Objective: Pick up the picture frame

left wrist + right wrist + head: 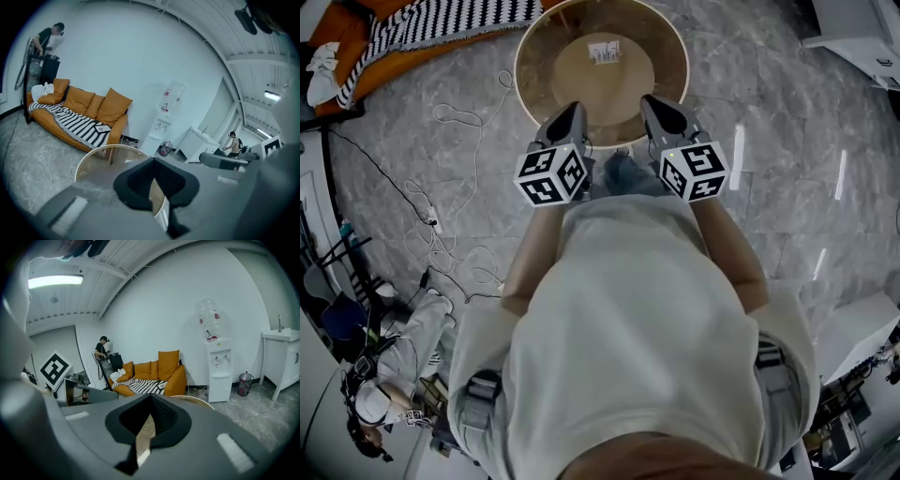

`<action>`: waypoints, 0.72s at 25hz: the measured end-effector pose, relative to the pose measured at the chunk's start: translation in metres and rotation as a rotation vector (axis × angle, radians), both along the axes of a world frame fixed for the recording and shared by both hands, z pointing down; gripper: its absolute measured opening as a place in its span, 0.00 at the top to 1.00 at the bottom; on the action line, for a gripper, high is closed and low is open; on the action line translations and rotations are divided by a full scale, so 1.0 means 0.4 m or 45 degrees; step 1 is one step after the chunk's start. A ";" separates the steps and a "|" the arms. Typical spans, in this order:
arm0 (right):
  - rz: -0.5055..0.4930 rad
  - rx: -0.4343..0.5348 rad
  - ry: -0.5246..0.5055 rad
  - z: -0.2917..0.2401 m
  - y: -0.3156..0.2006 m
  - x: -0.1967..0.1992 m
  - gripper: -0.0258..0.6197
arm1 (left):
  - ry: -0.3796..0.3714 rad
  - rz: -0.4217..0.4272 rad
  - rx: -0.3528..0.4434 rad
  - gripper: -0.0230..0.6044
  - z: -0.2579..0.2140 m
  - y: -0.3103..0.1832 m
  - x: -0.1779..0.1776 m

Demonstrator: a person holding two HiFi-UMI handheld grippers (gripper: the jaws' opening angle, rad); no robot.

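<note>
Picture frame [102, 127], or what looked like it, lay flat as a small dark-edged rectangle on the striped blanket [70, 123] draped over the orange sofa [82, 101]. That put it at centre left of the left gripper view and near the middle of the right gripper view. It was well apart from both tools, with nothing touching it.

From the head view, the person held both grippers side by side in front of the chest, above the near rim of a round glass-topped table [532, 66] at upper centre of the frame. The left gripper [574, 112] had its jaws drawn together, the dark pads meeting at the tip, with nothing between them. The right gripper [655, 103] was closed the same way and just as empty. Only a sliver of the table top showed through the slit under each pair of pads.

Loose cables [441, 220] trailed over the grey marbled floor at the left of the head view. A water dispenser [218, 366] stood against the white wall right of the sofa, with a small bin [244, 383] and a white sink cabinet [281, 357] further right. Another person [101, 350] stood behind the sofa's far end.
</note>
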State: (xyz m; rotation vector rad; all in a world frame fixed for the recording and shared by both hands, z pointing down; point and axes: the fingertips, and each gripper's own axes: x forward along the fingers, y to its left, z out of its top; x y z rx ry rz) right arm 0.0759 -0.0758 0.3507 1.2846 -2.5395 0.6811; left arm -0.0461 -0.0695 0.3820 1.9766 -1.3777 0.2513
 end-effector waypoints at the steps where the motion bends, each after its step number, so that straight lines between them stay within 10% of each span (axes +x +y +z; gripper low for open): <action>1: -0.011 -0.006 0.002 0.013 -0.016 0.001 0.96 | 0.003 -0.006 -0.007 0.96 0.011 -0.012 0.003; 18: -0.119 -0.185 0.099 0.411 -0.222 -0.012 0.92 | -0.006 -0.084 -0.193 0.96 0.290 -0.112 -0.044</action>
